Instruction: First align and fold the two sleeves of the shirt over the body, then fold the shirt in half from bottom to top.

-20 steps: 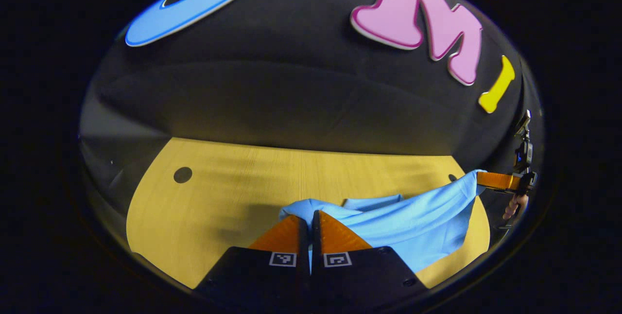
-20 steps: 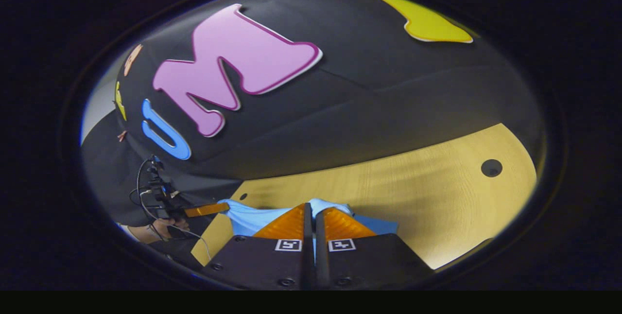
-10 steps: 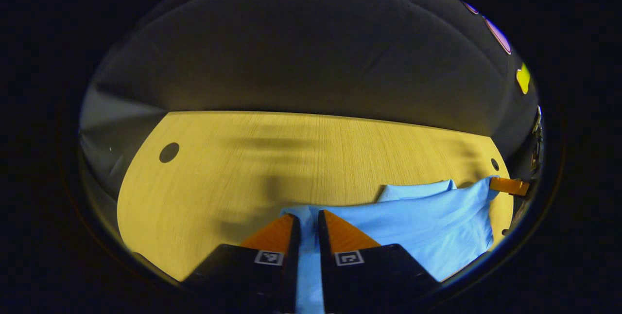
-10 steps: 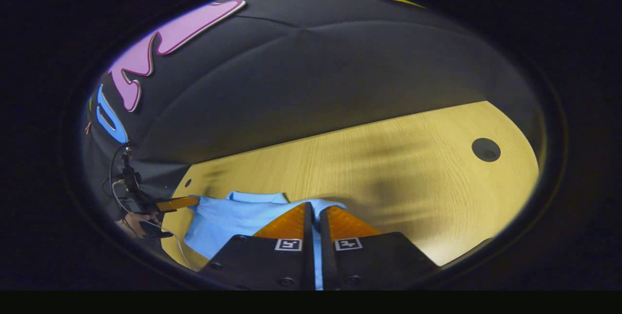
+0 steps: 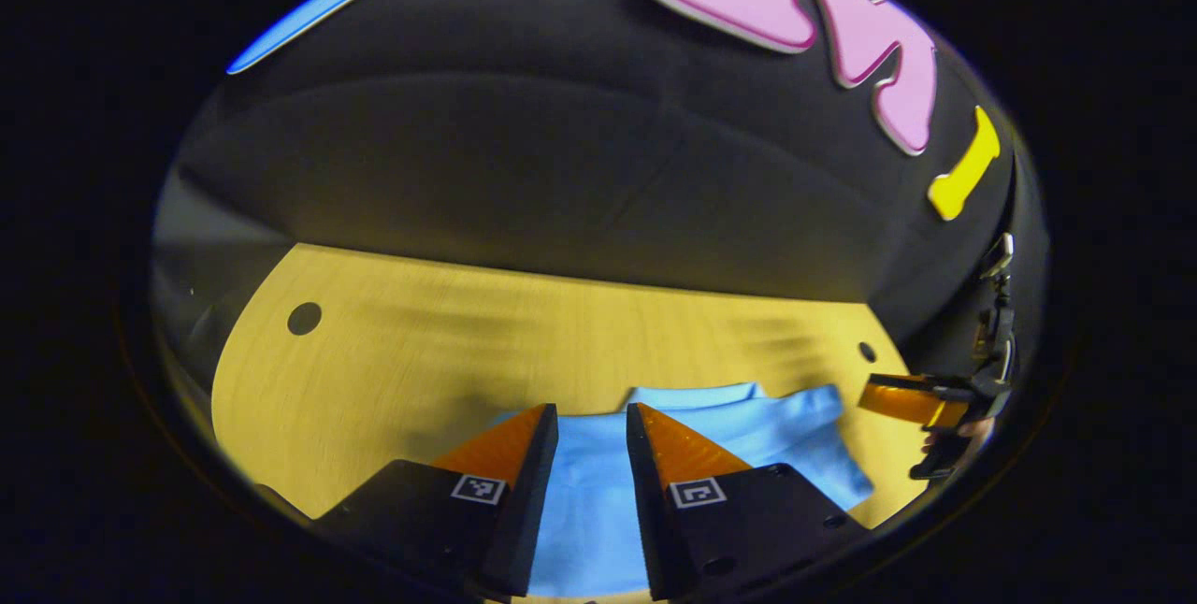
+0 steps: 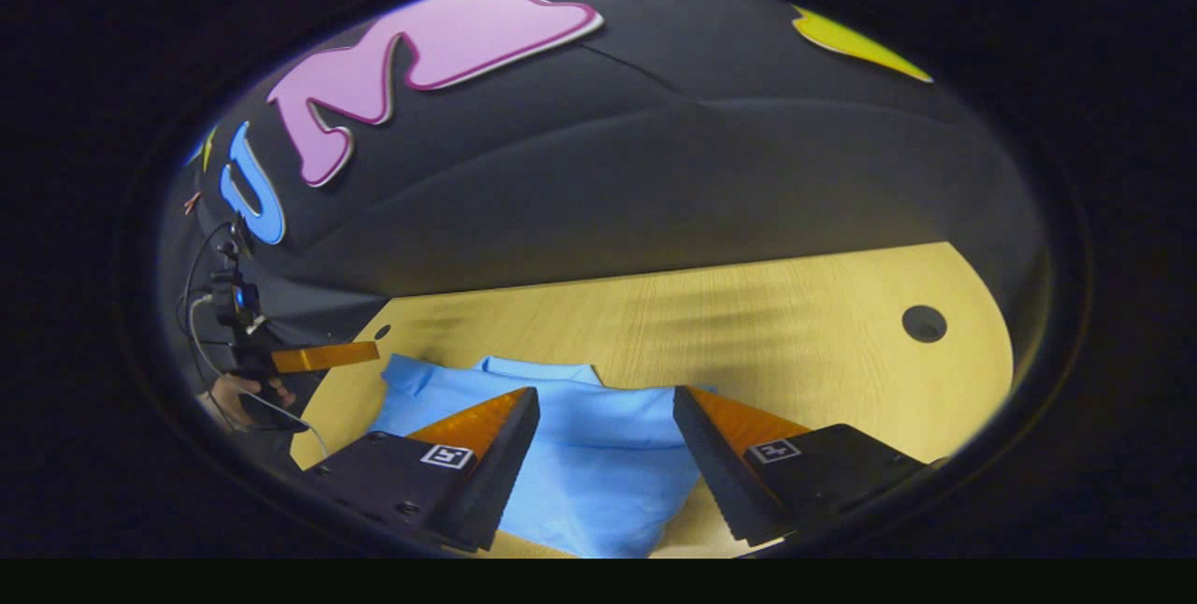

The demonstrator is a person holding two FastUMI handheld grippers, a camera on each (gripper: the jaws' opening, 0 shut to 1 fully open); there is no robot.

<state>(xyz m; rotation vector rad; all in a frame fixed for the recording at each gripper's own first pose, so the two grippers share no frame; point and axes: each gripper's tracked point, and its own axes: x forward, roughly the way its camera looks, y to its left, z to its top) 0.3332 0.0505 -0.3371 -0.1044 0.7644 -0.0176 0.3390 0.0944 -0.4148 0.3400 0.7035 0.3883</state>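
1. Shirt [image 5: 598,492], smooth light-blue cloth, now lies flat and folded on the table [image 5: 421,352]; a second ago both grippers held it lifted.
2. Left gripper [image 5: 591,426] has released it, fingers apart above the cloth.
3. Right gripper [image 6: 606,408] has spread wide too.
4. Table is pale wood-grain with round holes.
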